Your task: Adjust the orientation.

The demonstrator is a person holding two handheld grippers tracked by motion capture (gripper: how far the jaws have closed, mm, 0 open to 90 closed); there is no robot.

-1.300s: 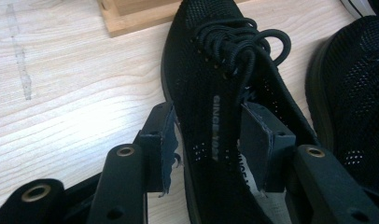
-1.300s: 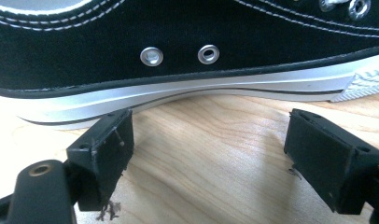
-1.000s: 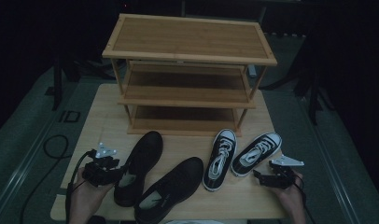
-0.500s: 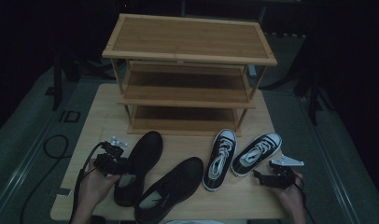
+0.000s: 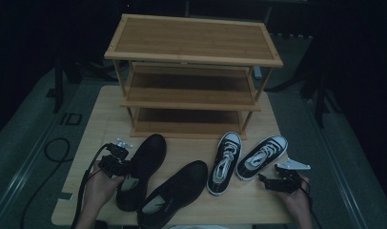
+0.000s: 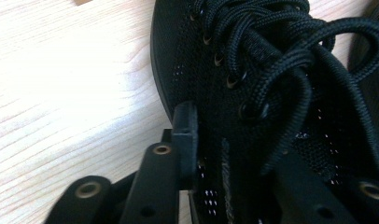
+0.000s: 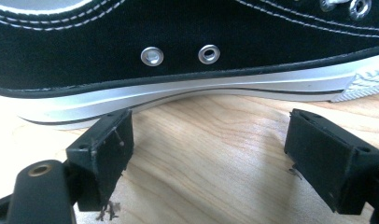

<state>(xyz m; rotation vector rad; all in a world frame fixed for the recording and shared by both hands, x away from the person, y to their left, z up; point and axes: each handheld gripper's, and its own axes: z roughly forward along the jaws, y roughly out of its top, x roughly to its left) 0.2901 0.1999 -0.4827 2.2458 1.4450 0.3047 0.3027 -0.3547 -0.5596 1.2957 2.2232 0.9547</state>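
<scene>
Nearest the person, the left gripper (image 5: pixel 116 161) has its fingers (image 6: pixel 185 140) spread around the collar side of the left black mesh lace-up shoe (image 5: pixel 141 169), one finger outside the wall and the other seemingly inside the opening; whether they already pinch is unclear. That shoe lies on the tabletop (image 5: pixel 101 124) at its front left, beside its mate (image 5: pixel 175 191). It looks light, with a soft knitted upper that will fold, so the firmer collar edge seems the best hold. The right gripper (image 7: pixel 211 158) rests with fingers spread and empty, just short of the right canvas sneaker (image 5: pixel 260 156), whose stiff rubber sidewall (image 7: pixel 187 95) offers grip. Beyond stands the three-tier wooden shoe rack (image 5: pixel 194 76).
</scene>
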